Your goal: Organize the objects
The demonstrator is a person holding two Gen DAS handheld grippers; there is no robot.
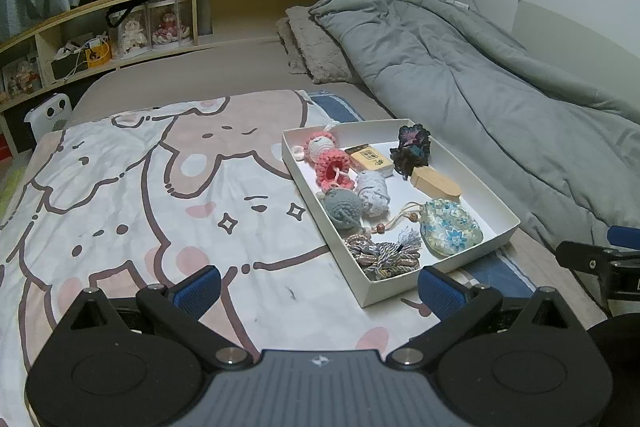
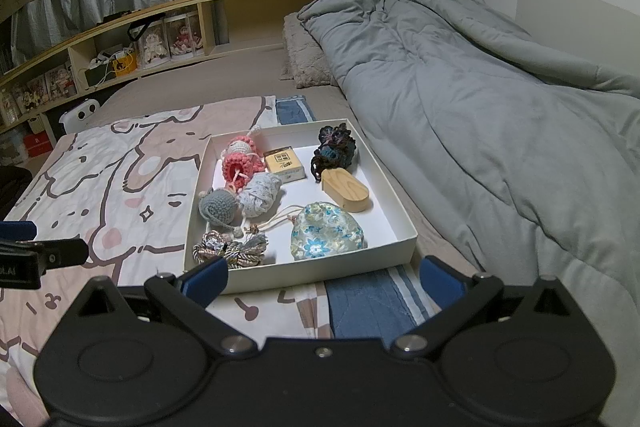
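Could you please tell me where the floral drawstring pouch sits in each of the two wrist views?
Left wrist view: the blue-and-yellow floral fabric drawstring pouch lies right of centre, in the near right corner of the shallow white cardboard box.
Right wrist view: the pouch lies at centre, near the box's front wall.
Shared landmark: the oblong pale wooden block just behind it.

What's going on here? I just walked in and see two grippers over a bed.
A person holds a gripper in each hand over a bed, sorting small items. Both the left gripper and the right gripper are open and empty, poised just short of a white box on the cartoon blanket. The box already holds a pink crochet doll, a grey crochet ball, a floral pouch, a wooden block, a yellow card box and braided cords. Nothing is being gripped.
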